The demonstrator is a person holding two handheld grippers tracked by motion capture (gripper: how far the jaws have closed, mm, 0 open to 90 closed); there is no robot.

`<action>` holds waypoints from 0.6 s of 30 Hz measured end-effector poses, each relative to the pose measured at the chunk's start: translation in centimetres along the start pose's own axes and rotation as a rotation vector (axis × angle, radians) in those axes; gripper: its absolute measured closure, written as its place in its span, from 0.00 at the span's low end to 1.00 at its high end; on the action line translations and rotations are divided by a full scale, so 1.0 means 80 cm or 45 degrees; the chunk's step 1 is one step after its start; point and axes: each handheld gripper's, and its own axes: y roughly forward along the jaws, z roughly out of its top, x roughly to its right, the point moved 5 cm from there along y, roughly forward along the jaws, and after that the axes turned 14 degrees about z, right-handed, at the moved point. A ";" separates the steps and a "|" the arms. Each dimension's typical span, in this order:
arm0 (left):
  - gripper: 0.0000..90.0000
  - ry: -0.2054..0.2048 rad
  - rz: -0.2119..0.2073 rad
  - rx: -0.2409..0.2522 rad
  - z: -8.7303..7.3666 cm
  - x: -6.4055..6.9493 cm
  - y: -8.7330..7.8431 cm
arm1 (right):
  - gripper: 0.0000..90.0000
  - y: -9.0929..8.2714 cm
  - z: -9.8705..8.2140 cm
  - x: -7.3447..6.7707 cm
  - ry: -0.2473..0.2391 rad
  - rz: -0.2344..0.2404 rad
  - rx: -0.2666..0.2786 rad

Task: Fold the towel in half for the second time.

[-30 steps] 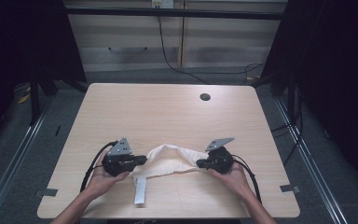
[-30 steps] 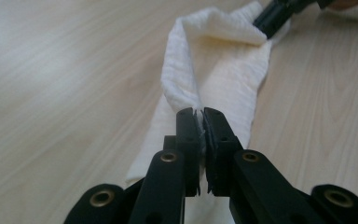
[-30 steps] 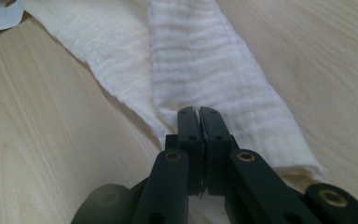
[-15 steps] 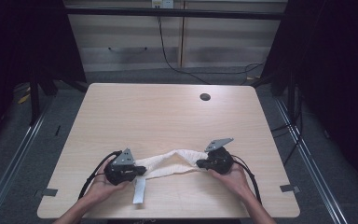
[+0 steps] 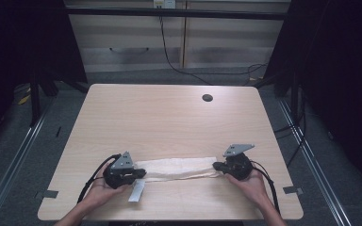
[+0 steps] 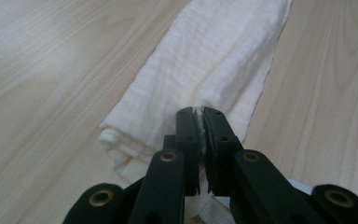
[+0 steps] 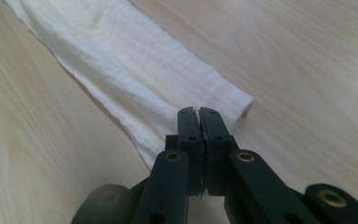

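Note:
A white cloth, folded into a long narrow strip, lies stretched flat along the near part of the wooden table. My left gripper is shut on its left end, and a white tag trails out below that end. In the left gripper view the jaws pinch a fold of the cloth, which runs away ahead. My right gripper is shut on the strip's right end. In the right gripper view its jaws close on the near edge of the cloth.
A small dark round grommet sits in the table's far right area. Bare wood spreads beyond the cloth. Pale cabinets stand behind the table, with a black cable hanging in front. Both forearms come in over the near edge.
The cloth, which arched slack between the grippers, now lies pulled straight and flat. My right gripper moved to the right; my left gripper drew slightly toward the near edge.

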 end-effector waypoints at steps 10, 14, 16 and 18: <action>0.87 -0.119 -0.063 0.059 0.004 -0.009 -0.011 | 0.95 0.005 -0.008 -0.003 0.000 0.025 0.029; 0.84 -0.171 -0.068 0.114 0.011 -0.017 -0.019 | 0.94 0.004 -0.009 -0.004 -0.008 0.018 0.025; 0.83 -0.207 -0.086 0.146 0.015 -0.020 -0.024 | 0.94 0.004 -0.009 -0.004 -0.008 0.019 0.027; 0.81 -0.219 -0.074 0.167 0.017 -0.024 -0.029 | 0.94 0.004 -0.009 -0.004 -0.008 0.019 0.028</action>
